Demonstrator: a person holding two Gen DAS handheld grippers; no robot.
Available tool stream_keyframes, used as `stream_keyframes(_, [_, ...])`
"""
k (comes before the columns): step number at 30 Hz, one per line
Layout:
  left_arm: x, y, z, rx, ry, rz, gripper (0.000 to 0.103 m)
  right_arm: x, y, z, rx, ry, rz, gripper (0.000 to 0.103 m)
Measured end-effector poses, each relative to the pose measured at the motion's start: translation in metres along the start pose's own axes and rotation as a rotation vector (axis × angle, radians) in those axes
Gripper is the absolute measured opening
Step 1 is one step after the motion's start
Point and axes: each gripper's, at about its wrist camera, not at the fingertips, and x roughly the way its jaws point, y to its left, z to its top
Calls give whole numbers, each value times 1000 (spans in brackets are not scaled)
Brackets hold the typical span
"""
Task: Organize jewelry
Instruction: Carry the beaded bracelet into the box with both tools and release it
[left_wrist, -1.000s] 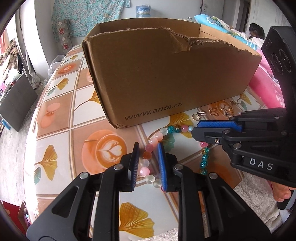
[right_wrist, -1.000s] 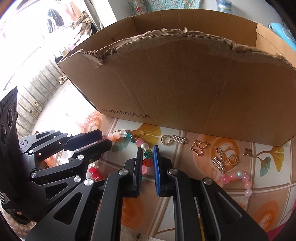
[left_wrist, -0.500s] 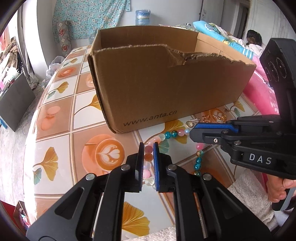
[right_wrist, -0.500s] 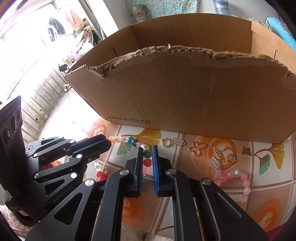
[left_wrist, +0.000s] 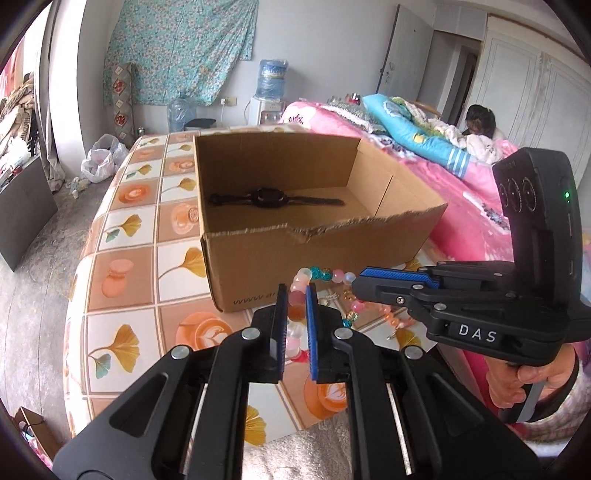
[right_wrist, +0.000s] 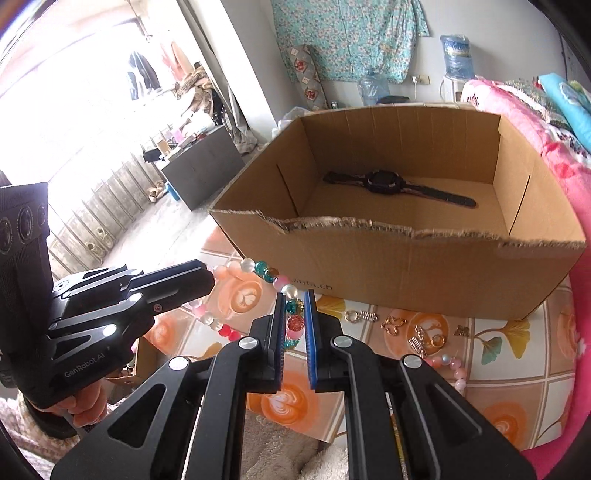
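Daylit room, both fisheye views bright. Right-wrist view: window area (right_wrist: 74, 122) upper left blown out to white, detail lost in glare; hot reflection on left hand-held gripper (right_wrist: 207, 280) body. Left-wrist view evenly lit, soft, shadows faint beneath cardboard box (left_wrist: 295, 266) on counter (left_wrist: 122, 280). Strong barrel distortion, walls and door bowed, black vignette at corners. Box, beads sharp; near gripper bodies at bottom slightly soft. No motion blur evident.

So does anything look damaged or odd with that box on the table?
Yes. The box's near wall has a ragged, torn top edge, lower than its other walls, as if ripped down. Inside, only a watch lies flat; nothing looks spilled.
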Motion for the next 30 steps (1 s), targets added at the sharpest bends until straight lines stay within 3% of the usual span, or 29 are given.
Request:
stream_keyframes(7, [-38,-13,58,82,-150,-55,9,-47,4,48,-95,-119,13,10])
stream_keyframes(12, [-27,-22,97,133,-197,-22,9,-36,-17,96,-89,-117,25,10])
stream_keyframes(16, [16,-9,116,141,-112,28,9,5,-45,124,-38,-23,57,10])
stream_keyframes(20, [60,9,113,133,9,69,9,51,-66,135,3,98,70,10])
stream_keyframes(26, [88,21,101,126,117,87,9,101,-77,136,3,252,68,10])
stream_keyframes(30, [106,20,99,156,160,155,9,123,-77,141,6,317,48,11])
